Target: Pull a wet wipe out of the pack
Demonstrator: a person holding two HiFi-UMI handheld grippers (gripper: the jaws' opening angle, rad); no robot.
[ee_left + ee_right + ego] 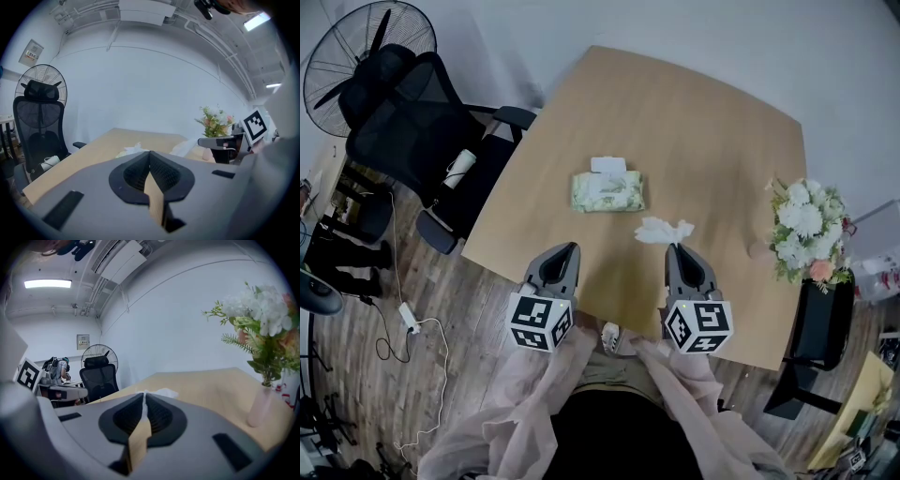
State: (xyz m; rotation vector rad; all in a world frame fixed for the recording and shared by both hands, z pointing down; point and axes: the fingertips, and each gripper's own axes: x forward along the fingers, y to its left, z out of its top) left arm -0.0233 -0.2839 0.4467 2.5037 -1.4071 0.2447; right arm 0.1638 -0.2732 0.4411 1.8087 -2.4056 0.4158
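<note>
The green wet wipe pack (607, 191) lies flat in the middle of the wooden table (712, 131), its white lid flap at the far side. A crumpled white wipe (664, 230) hangs free of the pack, near and to the right of it. My right gripper (674, 247) is shut on that wipe; in the right gripper view the wipe (161, 392) pokes out past the closed tips of the right gripper (144, 393). My left gripper (573, 247) is shut with nothing in it, short of the pack. The left gripper view shows the left gripper (149, 152) pointing at the pack (130, 150).
A vase of white and pink flowers (807, 231) stands near the table's right edge. A black office chair (422, 141) and a floor fan (356, 52) are beyond the left edge. Another dark chair (821, 323) sits at the right corner.
</note>
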